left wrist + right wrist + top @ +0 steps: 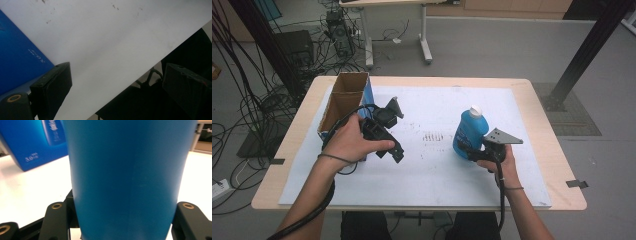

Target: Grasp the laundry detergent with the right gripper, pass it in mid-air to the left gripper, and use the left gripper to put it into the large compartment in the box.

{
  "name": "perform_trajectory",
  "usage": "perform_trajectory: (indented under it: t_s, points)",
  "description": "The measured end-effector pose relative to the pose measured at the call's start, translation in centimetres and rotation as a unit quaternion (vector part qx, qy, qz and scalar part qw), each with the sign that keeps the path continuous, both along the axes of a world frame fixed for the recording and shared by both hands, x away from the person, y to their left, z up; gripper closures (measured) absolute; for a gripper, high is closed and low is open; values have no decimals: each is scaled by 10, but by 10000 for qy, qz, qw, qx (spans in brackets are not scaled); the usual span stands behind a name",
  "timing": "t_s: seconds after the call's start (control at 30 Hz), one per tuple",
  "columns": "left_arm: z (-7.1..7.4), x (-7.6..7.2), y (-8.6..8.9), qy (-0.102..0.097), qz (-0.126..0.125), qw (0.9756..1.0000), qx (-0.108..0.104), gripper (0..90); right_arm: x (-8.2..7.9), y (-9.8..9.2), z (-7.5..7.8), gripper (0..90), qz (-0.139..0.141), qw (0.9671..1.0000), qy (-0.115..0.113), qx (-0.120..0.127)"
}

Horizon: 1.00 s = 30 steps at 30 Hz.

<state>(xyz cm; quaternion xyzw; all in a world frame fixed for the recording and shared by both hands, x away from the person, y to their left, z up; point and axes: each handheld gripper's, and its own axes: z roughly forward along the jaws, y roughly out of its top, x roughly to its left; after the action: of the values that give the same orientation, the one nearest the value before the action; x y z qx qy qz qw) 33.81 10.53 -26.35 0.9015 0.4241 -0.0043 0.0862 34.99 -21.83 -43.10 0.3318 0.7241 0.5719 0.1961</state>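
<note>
Surface: a pale wooden tabletop [546, 150] with rounded corners, nearly all of it under a big white sheet [437, 170] that carries a patch of dark scuff marks near its middle.
Room: grey floor all round, a thick tangle of black cables [257, 100] off the left side, a second white-legged table [422, 35] at the back, and a black slanting post [592, 45] at the far right.
Box: an open-topped cardboard box with blue printed sides [344, 102] stands at the sheet's far-left corner, mouth up; the left gripper view catches its blue wall just beside one jaw.
Bottle: and there it is, the blue plastic bottle with a white cap [470, 129], upright on the sheet, right of centre and well apart from the box.
Right tongs: the right tongs [469, 150] are clamped on the bottle's lower body, and in the right gripper view its blue wall sits tight between the two jaws.
Left tongs: the left tongs [398, 132], held in the person's left hand [354, 140] just beside the box, stand with jaws wide apart and nothing between them.
Edges: the sheet stops just short of the tabletop's rim on each side; strips of dark tape [577, 183] mark the left and right edges.
Open room: bare sheet lies between the two pairs of tongs, and along the near edge.
</note>
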Motion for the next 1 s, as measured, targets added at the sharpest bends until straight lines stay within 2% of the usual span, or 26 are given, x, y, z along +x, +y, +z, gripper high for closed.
perform_trajectory:
  t_s: [0.13,0.2,0.3,0.33,0.57,0.63,0.67,0.77,0.8,0.9,0.93,1.0]
  points:
    - [11,1,-1,-63,-96,9999,-25,90,0,2,5,409,107,9999,46,-16]
    - [21,1,-3,-84,-264,9996,-97,90,0,2,8,409,246,9997,89,18]
    - [25,1,-4,-90,-406,9991,-52,90,0,3,10,409,366,9993,100,13]
    - [30,1,-5,-125,-503,9987,-29,91,-1,4,13,409,498,9987,113,7]
    - [40,2,-9,-131,-735,9972,-67,90,-2,5,20,409,834,9964,119,121]
    - [43,3,-11,-101,-879,9960,-105,90,1,7,25,409,1059,9939,111,298]
    - [43,3,-11,-101,-879,9960,-105,90,1,7,25,409,1059,9939,111,298]
    - [47,1,-13,-137,-956,9953,-118,90,3,11,32,409,1378,9895,121,414]
    - [49,1,-13,-156,-1014,9947,-121,90,3,11,32,409,1378,9895,121,414]
    - [52,-1,-12,-157,-1067,9941,-127,90,3,15,38,409,1609,9860,146,416]
    - [54,-2,-11,-169,-1056,9942,-138,90,2,17,41,409,1733,9837,216,423]
    - [55,-3,-11,-170,-1112,9935,-157,90,2,18,42,409,1799,9827,223,386]
